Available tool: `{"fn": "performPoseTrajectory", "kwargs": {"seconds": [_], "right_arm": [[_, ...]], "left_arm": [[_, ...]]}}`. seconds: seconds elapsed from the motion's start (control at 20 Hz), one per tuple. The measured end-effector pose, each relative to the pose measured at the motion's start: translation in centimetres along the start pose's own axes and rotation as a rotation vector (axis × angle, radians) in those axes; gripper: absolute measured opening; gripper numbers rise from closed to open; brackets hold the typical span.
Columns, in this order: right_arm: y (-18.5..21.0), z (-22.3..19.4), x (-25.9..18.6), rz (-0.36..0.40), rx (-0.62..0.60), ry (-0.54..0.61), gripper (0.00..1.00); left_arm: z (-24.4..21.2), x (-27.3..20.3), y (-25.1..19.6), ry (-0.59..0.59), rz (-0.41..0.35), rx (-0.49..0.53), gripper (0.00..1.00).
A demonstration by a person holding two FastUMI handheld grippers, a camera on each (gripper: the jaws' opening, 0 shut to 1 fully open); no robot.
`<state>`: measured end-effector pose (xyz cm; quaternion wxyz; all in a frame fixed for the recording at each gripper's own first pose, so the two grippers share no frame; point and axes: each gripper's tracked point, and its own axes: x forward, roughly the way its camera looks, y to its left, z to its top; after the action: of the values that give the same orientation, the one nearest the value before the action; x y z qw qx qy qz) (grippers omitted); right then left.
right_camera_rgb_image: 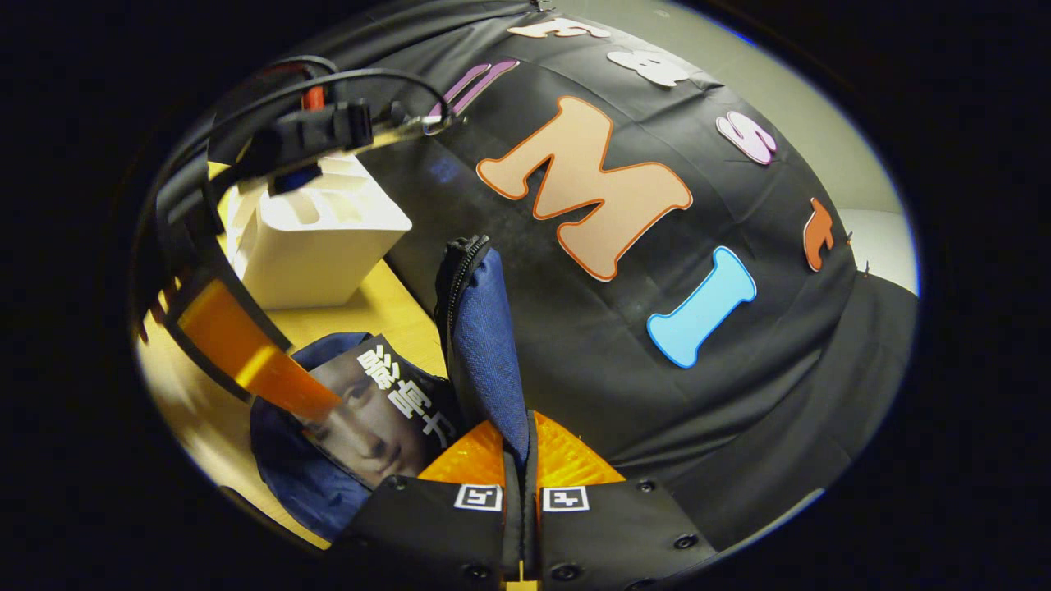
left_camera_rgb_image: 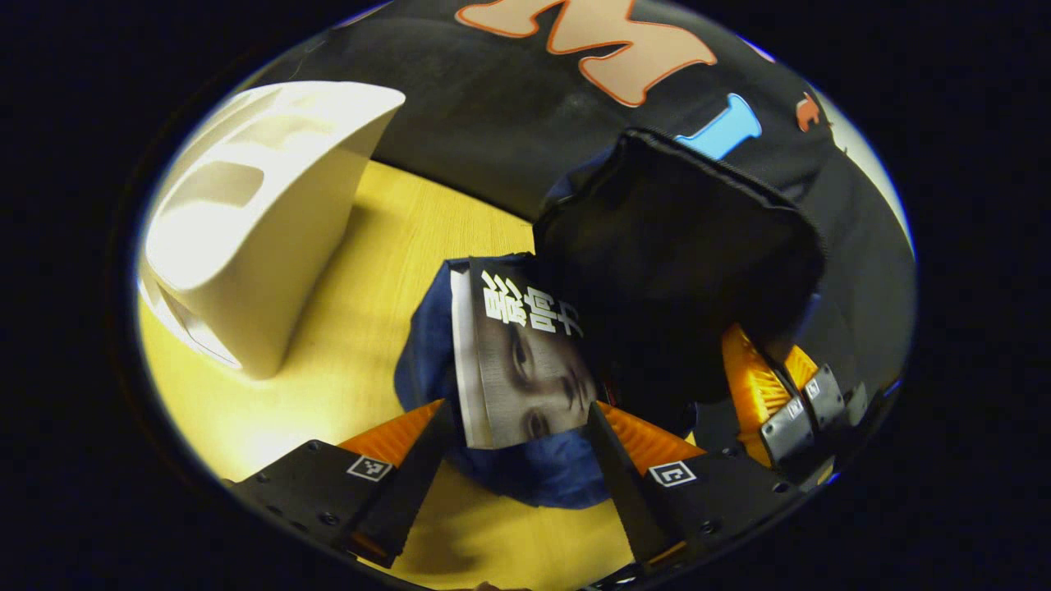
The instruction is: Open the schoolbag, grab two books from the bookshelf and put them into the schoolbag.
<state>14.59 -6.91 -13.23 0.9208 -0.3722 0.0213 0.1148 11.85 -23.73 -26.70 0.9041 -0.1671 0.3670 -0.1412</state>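
The blue schoolbag [left_camera_rgb_image: 542, 480] lies open on the yellow table [left_camera_rgb_image: 386, 271]. A book with a face on its cover [left_camera_rgb_image: 525, 361] lies partly inside the bag's mouth, its far end under the raised flap [left_camera_rgb_image: 681, 271]. My left gripper [left_camera_rgb_image: 517, 410] hovers open just above the book's near end, one finger on each side. In the right gripper view my right gripper [right_camera_rgb_image: 519, 451] is shut on the edge of the blue zippered flap [right_camera_rgb_image: 488, 345] and holds it upright. The book [right_camera_rgb_image: 386, 419] shows below the left gripper's orange finger [right_camera_rgb_image: 263, 369]. The right gripper [left_camera_rgb_image: 780, 394] also appears under the flap.
A white bookshelf [left_camera_rgb_image: 246, 230] stands on the table to the left of the bag, and its slots [right_camera_rgb_image: 320, 230] look empty from above. The black cloth wall hangs right behind the bag. A cable loops over the left gripper's body [right_camera_rgb_image: 312, 131].
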Motion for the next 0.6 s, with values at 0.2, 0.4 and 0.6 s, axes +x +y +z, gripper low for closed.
{"fn": "performPoseTrajectory", "kwargs": {"seconds": [0.2,0.4,0.6], "right_arm": [[0.4,-0.1,0.0,0.004,-0.003,0.011,0.01],[0.3,-0.3,0.4,-0.011,-0.015,0.031,0.02],[0.7,-0.4,0.4,-0.030,-0.029,0.053,0.04]], "left_arm": [[1.3,-5.5,0.8,0.017,0.010,0.103,0.97],[4.7,-11.6,2.0,0.001,0.028,0.137,0.97],[9.9,-18.4,6.0,-0.030,0.110,0.152,0.96]]}}
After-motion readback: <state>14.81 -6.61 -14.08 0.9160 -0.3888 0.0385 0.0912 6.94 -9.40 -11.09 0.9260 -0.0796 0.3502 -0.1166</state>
